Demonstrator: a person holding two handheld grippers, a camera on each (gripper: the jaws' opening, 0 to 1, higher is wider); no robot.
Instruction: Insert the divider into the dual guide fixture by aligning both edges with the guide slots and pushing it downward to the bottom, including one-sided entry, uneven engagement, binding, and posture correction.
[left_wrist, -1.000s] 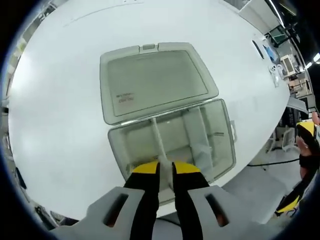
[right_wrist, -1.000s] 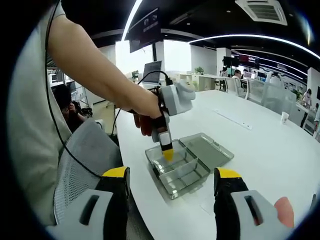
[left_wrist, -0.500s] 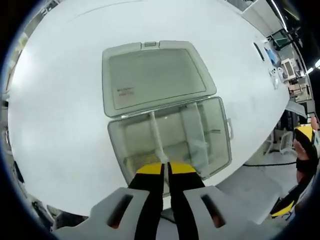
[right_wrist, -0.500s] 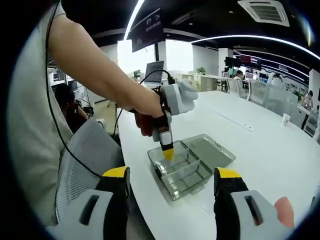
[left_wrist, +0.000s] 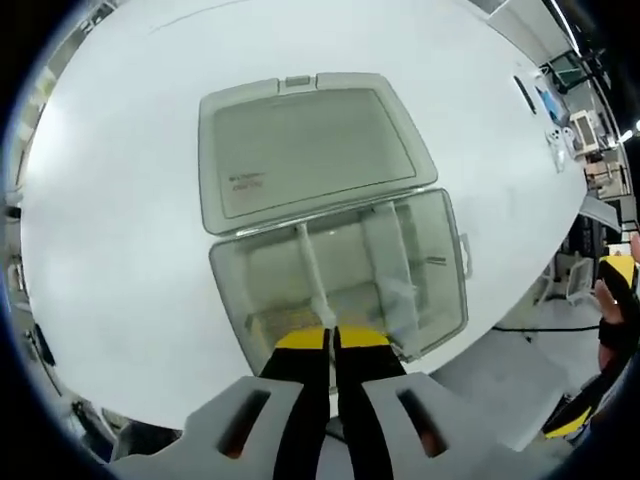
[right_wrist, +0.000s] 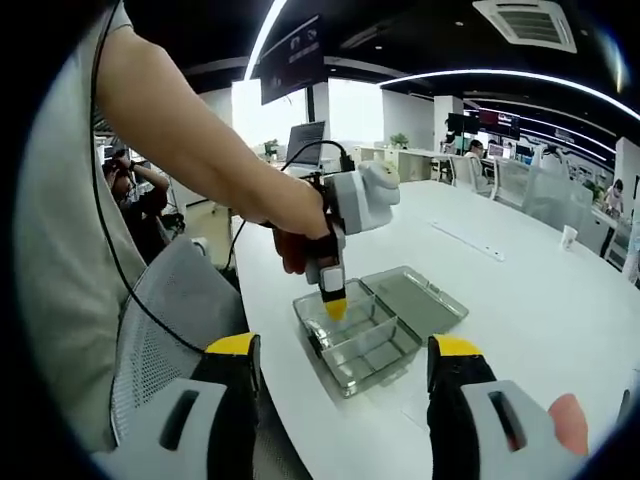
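White tabletop (left_wrist: 120, 200) carried a clear plastic compartment box (left_wrist: 440, 300) near its edge, the hinged lid (left_wrist: 305, 150) thrown fully open and lying flat on the far side of the tray. Behind it, in the right gripper view, stretched an open-plan office with ceiling light strips and desks.

In the left gripper view the left gripper (left_wrist: 333, 340) had its yellow-tipped jaws drawn almost together, pinching the near end of a thin translucent divider (left_wrist: 310, 265). That divider stood on edge inside the tray, its long axis running from the gripper tips away toward the hinge side, across the tray's short width. A second divider (left_wrist: 390, 255) stood parallel to it, further right.

From the right gripper view the left gripper (right_wrist: 334, 308) pointed nearly straight down into the box (right_wrist: 350, 345), held by the person's hand (right_wrist: 295, 240). The right gripper (right_wrist: 343, 365) hung well apart from the box, jaws spread wide, holding nothing.
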